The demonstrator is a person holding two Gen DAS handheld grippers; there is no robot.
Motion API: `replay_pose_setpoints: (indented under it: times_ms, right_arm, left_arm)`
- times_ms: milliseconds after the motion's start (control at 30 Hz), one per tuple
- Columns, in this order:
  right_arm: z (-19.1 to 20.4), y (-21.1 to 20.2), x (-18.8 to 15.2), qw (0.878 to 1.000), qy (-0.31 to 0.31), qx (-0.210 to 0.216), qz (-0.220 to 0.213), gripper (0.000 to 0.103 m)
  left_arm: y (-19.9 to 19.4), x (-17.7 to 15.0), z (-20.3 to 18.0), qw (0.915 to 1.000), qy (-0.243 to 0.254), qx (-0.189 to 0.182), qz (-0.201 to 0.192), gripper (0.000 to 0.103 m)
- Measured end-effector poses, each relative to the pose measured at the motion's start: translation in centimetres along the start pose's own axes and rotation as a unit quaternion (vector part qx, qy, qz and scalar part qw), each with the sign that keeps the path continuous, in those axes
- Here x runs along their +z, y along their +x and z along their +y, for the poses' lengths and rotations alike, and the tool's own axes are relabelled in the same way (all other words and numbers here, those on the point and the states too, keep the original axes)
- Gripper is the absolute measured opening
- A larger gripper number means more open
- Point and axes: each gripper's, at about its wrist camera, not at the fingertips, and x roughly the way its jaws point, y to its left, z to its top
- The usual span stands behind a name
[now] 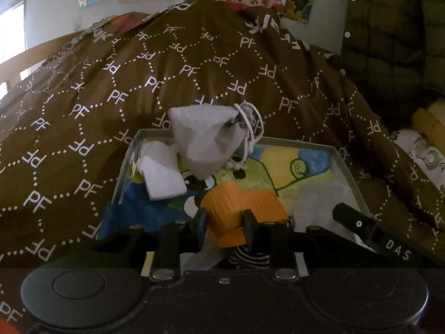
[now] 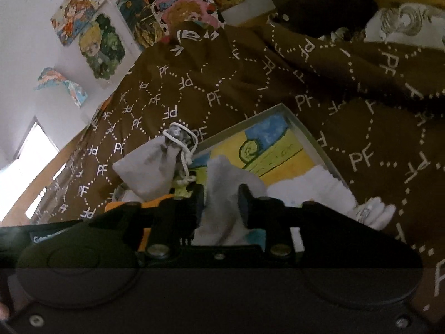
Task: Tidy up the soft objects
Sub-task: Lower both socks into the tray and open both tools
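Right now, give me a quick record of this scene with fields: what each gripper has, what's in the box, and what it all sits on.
left gripper: shut on the orange sock, over the box
right gripper: shut on the pale grey cloth, over the box
box: open, shallow, with a colourful drawing on its floor
in the box: folded white cloth, striped sock
grey drawstring pouch: tied shut, propped at the box's far rim
surface: brown PF-patterned blanket
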Motion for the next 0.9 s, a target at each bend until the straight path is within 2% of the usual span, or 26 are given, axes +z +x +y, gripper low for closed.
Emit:
replay_pose_setpoints:
  times_ms: [133,200,333,433,500,633,667,800,900]
  right_arm:
    - [0.7,-0.6,0.4,1.0,-0.009,0.0,-0.002,0.033]
    - [1.4,-1.5,0.6,1.0,-0.02,-0.003,-0.008,0.039]
    - [2.2,-3.6,1.4,0.999,-0.034,-0.003,-0.019,0.045]
    - [3.1,-6.2,2.2,0.999,-0.044,0.0,-0.029,0.052]
    - [3.8,-7.6,2.7,0.998,-0.051,-0.001,-0.033,0.064]
    - [5.1,-11.4,4.0,0.996,-0.072,-0.003,-0.054,0.072]
    - [5.5,-12.5,4.3,0.995,-0.076,-0.002,-0.061,0.077]
    - [6.9,-16.7,5.1,0.992,-0.085,0.001,-0.088,0.087]
    - [7.8,-19.8,5.3,0.99,-0.093,0.003,-0.107,0.094]
  left_arm:
    - [-1.6,0.3,0.0,0.9999,-0.003,0.005,-0.01,0.034]
    - [-2.7,0.5,0.0,0.9998,-0.004,0.008,-0.019,0.041]
    - [-5.6,0.9,0.3,0.9991,-0.009,0.011,-0.041,0.053]
    - [-8.4,1.2,0.2,0.9977,-0.005,0.013,-0.066,0.066]
    - [-10.8,1.2,0.1,0.9958,-0.005,0.015,-0.09,0.076]
    - [-15.2,0.9,-0.1,0.9918,0.007,0.009,-0.127,0.081]
    - [-16.4,0.7,-0.1,0.9901,0.008,0.009,-0.14,0.084]
    - [-21.1,0.0,0.2,0.9829,0.003,0.001,-0.184,0.093]
    - [-24.0,-0.5,0.7,0.9788,-0.006,-0.005,-0.205,0.096]
